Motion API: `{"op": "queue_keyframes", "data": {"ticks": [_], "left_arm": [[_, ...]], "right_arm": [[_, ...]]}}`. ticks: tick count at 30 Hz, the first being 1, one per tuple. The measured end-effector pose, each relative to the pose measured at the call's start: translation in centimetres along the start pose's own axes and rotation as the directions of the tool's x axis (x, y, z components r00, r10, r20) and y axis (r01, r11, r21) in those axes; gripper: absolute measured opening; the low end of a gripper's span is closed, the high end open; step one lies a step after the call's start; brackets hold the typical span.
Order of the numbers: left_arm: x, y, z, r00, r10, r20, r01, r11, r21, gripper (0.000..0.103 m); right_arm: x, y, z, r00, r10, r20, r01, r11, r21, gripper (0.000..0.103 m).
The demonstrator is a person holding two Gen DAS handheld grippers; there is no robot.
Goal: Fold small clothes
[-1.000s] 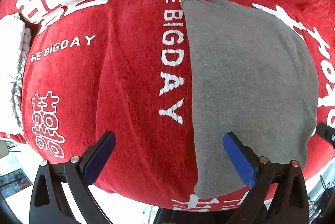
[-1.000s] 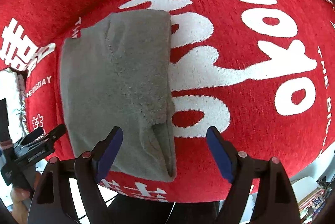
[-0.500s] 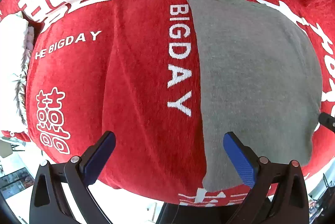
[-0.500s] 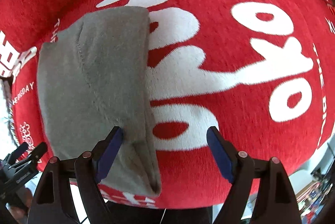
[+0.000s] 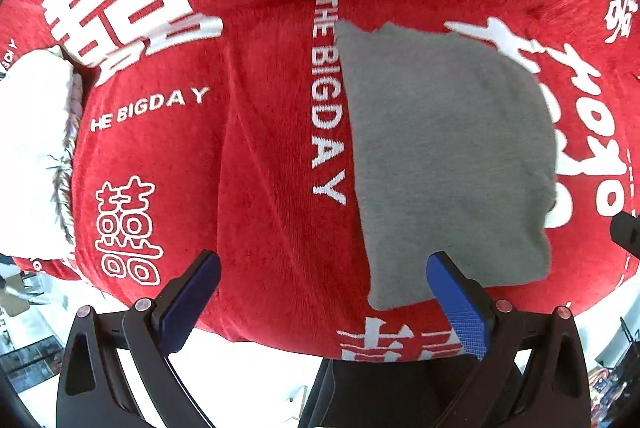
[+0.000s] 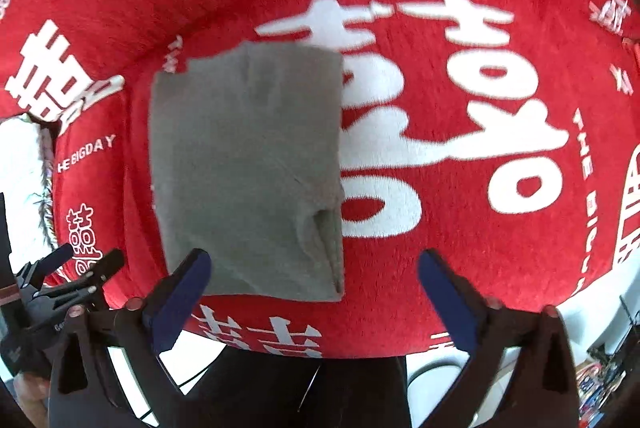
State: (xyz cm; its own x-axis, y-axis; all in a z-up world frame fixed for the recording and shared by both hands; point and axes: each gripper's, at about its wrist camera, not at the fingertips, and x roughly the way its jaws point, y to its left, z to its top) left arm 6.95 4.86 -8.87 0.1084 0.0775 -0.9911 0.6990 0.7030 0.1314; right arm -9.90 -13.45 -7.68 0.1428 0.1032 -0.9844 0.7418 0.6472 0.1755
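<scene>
The left gripper [image 5: 324, 284] has drawn back, jaws wide apart and empty, the folded grey garment [image 5: 448, 164] now ahead of its right jaw on the red cover [image 5: 260, 156]. The right gripper [image 6: 314, 282] has also retreated, jaws spread, holding nothing; this fold looks finished.

Folded grey garment [image 5: 448, 156] lies on red cover [image 5: 260, 164]; left gripper [image 5: 320, 288] gapes empty.
</scene>
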Motion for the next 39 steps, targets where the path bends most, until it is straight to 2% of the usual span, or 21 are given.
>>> {"op": "queue_keyframes", "data": {"ticks": [7, 18, 27, 39], "left_arm": [[-3.4, -0.4, -0.1, 0.999, -0.013, 0.038, 0.013, 1.000, -0.007, 0.103], [-6.0, 0.4, 1.1, 0.995, -0.046, 0.083, 0.051, 0.997, -0.053, 0.103], [-6.0, 0.2, 1.3, 0.994, -0.076, 0.078, 0.081, 0.995, -0.057, 0.103], [-6.2, 0.5, 1.2, 0.994, -0.077, 0.082, 0.083, 0.994, -0.070, 0.103]], "right_arm": [[-3.0, 3.2, -0.1, 0.998, -0.047, 0.030, 0.049, 0.995, -0.089, 0.103], [-4.1, 3.9, 0.4, 0.995, -0.093, 0.035, 0.096, 0.993, -0.066, 0.103], [-4.8, 5.1, 0.6, 0.993, -0.109, 0.049, 0.113, 0.990, -0.090, 0.103], [-5.0, 5.6, 0.6, 0.991, -0.125, 0.054, 0.129, 0.988, -0.082, 0.103]]}}
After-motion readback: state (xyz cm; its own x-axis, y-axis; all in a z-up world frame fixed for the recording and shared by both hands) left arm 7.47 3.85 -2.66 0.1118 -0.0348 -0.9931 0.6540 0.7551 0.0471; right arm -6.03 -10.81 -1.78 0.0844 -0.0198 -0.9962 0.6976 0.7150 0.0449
